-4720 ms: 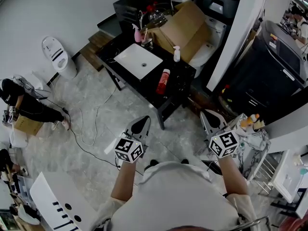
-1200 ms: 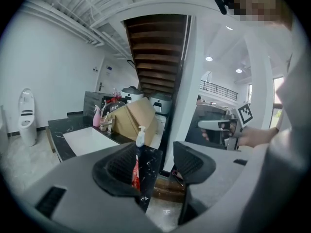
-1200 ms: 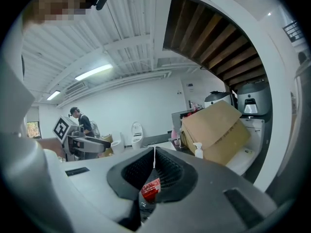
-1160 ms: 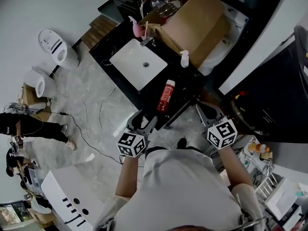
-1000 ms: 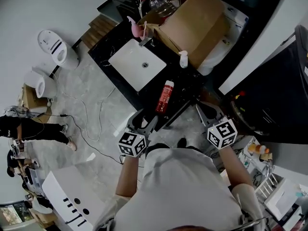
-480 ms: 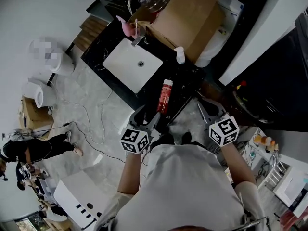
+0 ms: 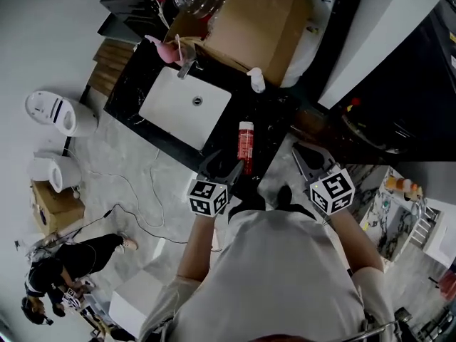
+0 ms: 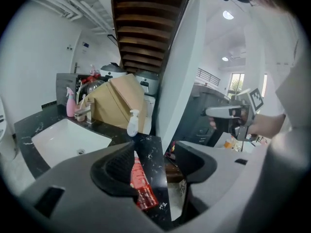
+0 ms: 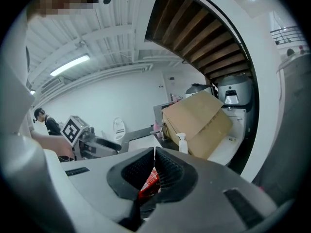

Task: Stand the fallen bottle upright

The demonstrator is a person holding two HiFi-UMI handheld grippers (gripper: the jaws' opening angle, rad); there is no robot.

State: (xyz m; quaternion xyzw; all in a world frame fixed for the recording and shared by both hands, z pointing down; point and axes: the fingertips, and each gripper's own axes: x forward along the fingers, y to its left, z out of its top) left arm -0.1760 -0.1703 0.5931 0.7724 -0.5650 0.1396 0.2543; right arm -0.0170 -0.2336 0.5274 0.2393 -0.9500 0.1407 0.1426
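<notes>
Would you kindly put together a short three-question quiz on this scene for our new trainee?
1. True or false: the red bottle stands upright on the black counter.
2. The left claw has its jaws: A) apart, gripping nothing; B) shut on the red bottle; C) shut and empty.
3. What stands on the counter next to the cardboard box, beyond the red bottle?
Key: 1. False, it lies on its side. 2. A. 3. A white spray bottle.
</notes>
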